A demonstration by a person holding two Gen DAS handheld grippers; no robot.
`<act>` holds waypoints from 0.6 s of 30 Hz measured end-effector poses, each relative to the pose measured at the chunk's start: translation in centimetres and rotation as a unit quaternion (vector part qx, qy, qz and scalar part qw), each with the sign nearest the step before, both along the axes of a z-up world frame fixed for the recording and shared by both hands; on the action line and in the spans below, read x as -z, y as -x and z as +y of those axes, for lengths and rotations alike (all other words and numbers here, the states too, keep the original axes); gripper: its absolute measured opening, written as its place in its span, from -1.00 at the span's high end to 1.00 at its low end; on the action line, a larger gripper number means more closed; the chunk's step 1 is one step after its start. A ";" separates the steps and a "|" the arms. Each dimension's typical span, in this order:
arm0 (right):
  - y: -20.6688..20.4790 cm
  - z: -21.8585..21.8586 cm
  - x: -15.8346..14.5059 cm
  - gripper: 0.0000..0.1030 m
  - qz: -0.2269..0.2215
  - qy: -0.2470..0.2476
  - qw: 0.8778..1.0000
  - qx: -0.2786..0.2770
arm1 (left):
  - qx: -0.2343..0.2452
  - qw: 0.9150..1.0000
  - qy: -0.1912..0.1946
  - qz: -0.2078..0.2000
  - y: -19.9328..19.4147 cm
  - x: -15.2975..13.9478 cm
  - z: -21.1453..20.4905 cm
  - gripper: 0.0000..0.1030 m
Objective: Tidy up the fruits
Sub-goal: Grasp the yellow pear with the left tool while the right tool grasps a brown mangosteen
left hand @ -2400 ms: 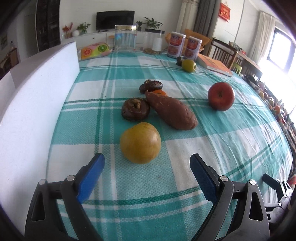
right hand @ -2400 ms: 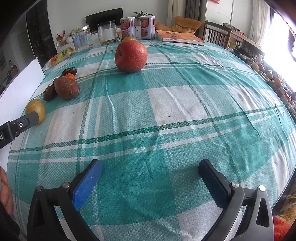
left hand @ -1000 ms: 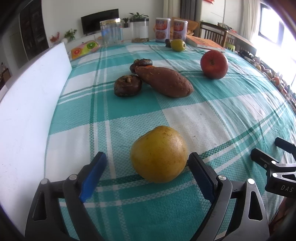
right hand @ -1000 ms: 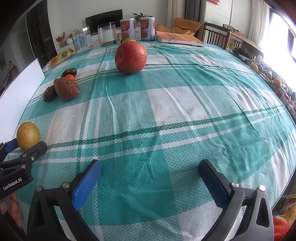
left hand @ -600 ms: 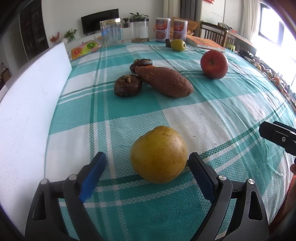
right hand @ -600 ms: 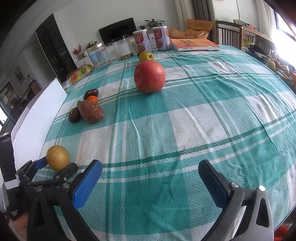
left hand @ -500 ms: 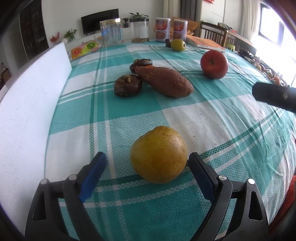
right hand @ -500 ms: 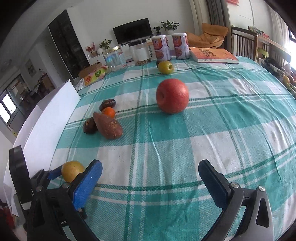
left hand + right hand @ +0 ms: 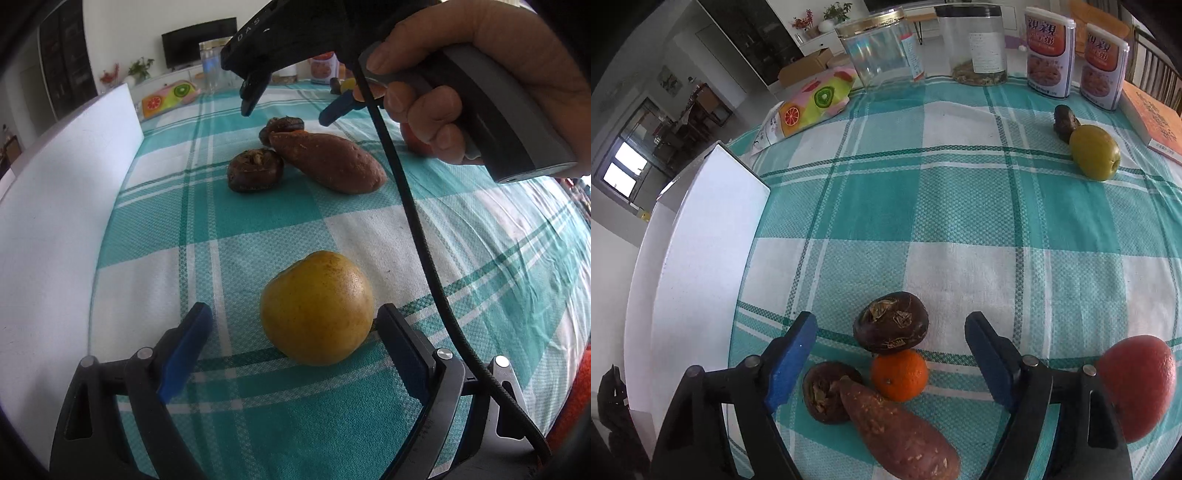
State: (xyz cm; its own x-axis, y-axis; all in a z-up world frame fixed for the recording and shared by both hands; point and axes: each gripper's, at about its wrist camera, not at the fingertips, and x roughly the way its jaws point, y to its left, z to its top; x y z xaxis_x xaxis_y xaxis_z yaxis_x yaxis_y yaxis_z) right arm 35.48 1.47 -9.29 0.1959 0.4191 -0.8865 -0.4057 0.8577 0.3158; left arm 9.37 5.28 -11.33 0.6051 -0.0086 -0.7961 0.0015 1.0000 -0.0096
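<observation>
white board [image 9: 687,258]: standing along the left edge of the checked tablecloth [image 9: 960,206], upright-ish

left gripper [image 9: 291,347]: low over the cloth, blue pads spread wide, not pinching anything

yellow pear [image 9: 317,307]: sitting on the cloth between the left tongs, right pad touching or just about touching its side, left pad well clear

dark mangosteen [image 9: 827,391]: tucked against the left end of the sweet potato [image 9: 901,435], touching it

right gripper [image 9: 891,345]: hanging above the fruit pile, pads spread apart, gripping nothing; also seen from the left wrist camera [image 9: 284,99], held up in a hand [image 9: 480,70]

second mangosteen [image 9: 891,327]: framed between the right tongs, resting right on top of/against the small orange [image 9: 899,374]

small orange: just beside the sweet potato, under the tongs

red apple [image 9: 1137,384]: off to the right of the pile, partly behind the right finger

green apple [image 9: 1095,152]: far right back, touching a dark lumpy fruit [image 9: 1065,122], can't tell what kind

back row: two clear jars [image 9: 882,51], two printed cans [image 9: 1049,51], orange book [image 9: 1152,118]
</observation>
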 end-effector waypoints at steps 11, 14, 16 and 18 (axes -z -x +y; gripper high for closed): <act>3.2 -2.9 -3.5 0.13 -0.044 -0.043 0.998 0.011 | 0.000 1.000 0.000 0.000 0.0 0.0 0.0 -0.79; 6.0 -6.5 -5.5 0.13 -0.065 -0.055 0.996 0.014 | 0.000 1.000 0.000 0.000 0.0 0.0 0.0 -0.79; 8.4 -9.1 -5.6 0.13 -0.071 -0.053 0.996 0.021 | 0.000 1.000 0.000 0.000 0.0 0.0 0.0 -0.79; 11.1 -11.9 -4.8 0.13 -0.072 -0.047 0.996 0.033 | 0.000 1.000 0.000 0.000 0.0 0.0 -0.1 -0.79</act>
State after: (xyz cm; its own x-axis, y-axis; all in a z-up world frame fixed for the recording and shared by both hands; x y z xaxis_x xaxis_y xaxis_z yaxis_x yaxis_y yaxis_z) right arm 24.37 -10.41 -4.52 0.3471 0.4813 -0.8049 -0.3969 0.8530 0.3389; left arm 9.37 5.23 -11.32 0.6047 -0.0088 -0.7964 0.0016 1.0000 -0.0098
